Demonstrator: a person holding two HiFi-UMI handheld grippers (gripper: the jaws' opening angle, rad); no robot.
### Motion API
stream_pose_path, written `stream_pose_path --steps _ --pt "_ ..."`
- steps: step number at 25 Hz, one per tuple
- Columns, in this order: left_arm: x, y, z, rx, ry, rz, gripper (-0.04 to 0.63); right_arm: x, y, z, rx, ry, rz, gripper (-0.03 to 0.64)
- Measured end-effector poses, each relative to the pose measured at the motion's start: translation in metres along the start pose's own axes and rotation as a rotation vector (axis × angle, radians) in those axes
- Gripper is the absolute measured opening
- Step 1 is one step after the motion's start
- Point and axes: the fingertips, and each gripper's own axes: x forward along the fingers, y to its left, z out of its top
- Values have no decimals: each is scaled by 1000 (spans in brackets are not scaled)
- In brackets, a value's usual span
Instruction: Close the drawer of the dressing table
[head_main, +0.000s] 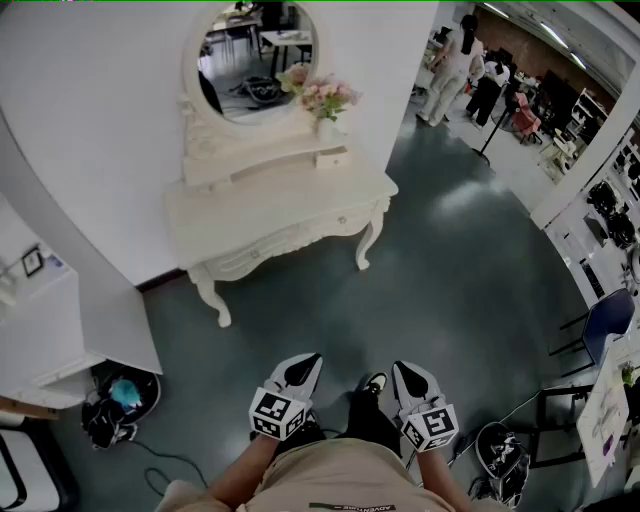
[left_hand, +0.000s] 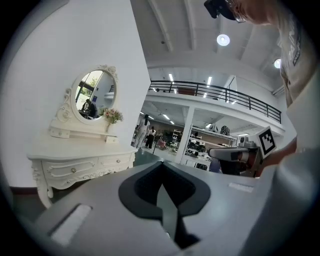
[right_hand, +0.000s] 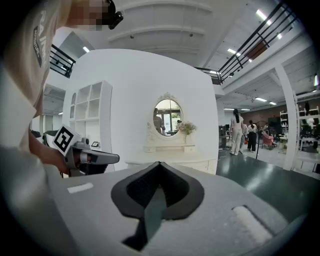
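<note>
The white dressing table (head_main: 270, 205) stands against the white wall at the top of the head view, with an oval mirror (head_main: 255, 55) and pink flowers (head_main: 325, 98). A small drawer (head_main: 334, 158) on its upper shelf sticks out forward. It also shows beside the flowers in the left gripper view as the small drawer (left_hand: 111, 139). The two front drawers (left_hand: 75, 169) look flush. My left gripper (head_main: 306, 360) and right gripper (head_main: 406, 368) are held low by the person's body, far from the table. Both are shut and hold nothing, as the left gripper (left_hand: 161, 166) and right gripper (right_hand: 159, 166) show.
Dark green floor lies between me and the table. A white cabinet (head_main: 40, 330) and a black bin with clutter (head_main: 120, 395) sit at the left. A black bag (head_main: 500, 455) and a blue chair (head_main: 608, 318) are at the right. People (head_main: 450, 70) stand far back right.
</note>
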Motion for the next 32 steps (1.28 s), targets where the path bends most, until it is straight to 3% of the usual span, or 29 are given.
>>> stream_pose_path --steps 4,10,14,19,25,32 --pt "4 10 -2 -36 17 25 15 10 -3 6 -9 -1 8 2" --pt "41 20 4 -25 42 31 15 34 -25 10 -20 -8 33 2" --pt "76 16 19 -15 50 26 15 50 -58 4 -17 14 40 2" --pt "119 26 51 52 51 21 15 99 -99 20 20 -38 76 2" --pt "167 44 81 80 50 80 15 142 -138 46 -3 -78 143 2" --pt "227 50 108 94 37 109 15 167 -200 54 7 -77 156 2"
